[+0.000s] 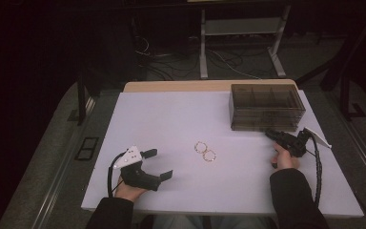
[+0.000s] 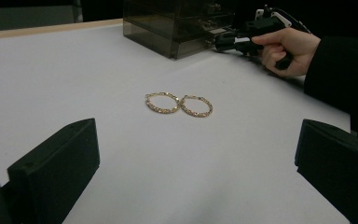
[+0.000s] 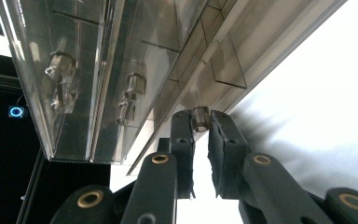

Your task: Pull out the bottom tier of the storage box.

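Gripping drawer knob [image 3: 199, 119] w/ right gripper [image 3: 200, 122], left gripper [image 1: 158, 164] open.

My two black jaws stand wide apart, nothing between them. Ahead on the white table [image 2: 74, 74] lie two gold hoop earrings [image 2: 179, 104], touching. Beyond, my right gripper [image 2: 223, 41] meets the smoky drawer box [image 2: 172, 28].

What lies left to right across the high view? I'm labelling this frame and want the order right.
Left hand-held gripper → two gold hoop earrings → smoked drawer box at the back → right hand-held gripper, shut on one of the box's drawer knobs.
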Tool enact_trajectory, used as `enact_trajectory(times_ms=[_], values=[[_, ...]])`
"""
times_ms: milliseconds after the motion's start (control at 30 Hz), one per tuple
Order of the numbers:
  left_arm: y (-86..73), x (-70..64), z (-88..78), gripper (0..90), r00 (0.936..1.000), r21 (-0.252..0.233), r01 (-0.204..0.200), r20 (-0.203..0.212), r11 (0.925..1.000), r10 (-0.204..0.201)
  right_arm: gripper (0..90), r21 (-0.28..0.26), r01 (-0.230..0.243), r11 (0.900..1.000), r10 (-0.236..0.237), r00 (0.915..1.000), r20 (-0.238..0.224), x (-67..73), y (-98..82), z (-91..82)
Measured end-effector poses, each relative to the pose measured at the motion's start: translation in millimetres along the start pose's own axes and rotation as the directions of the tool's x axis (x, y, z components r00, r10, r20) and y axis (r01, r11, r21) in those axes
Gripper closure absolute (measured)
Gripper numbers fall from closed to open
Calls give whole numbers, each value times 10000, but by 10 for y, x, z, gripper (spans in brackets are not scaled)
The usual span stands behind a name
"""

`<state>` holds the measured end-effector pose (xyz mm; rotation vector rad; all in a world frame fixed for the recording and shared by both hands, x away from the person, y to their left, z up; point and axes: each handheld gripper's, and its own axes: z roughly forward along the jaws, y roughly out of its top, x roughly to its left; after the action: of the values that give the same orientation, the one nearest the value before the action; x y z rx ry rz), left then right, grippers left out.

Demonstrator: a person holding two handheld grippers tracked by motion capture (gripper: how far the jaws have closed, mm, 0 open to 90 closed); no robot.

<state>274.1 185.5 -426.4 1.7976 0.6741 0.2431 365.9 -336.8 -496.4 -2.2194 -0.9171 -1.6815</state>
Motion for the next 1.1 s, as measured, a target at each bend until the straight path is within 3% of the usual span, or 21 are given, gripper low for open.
enact_trajectory(times_ms=[567,867,1100], values=[[0,-2,-7,0,10000,-4,9,-10,10000,-9,791,-51,238,9997,-236,9993,293,12,-127,-128],[-4,1,-4,0,10000,48,1,-19,10000,-1,788,35,137,9999,-139,9989,449,35,-147,-161],[-6,5,-6,0,10000,110,-10,4,9999,10,777,79,395,9992,-401,9951,905,85,-190,-196]])
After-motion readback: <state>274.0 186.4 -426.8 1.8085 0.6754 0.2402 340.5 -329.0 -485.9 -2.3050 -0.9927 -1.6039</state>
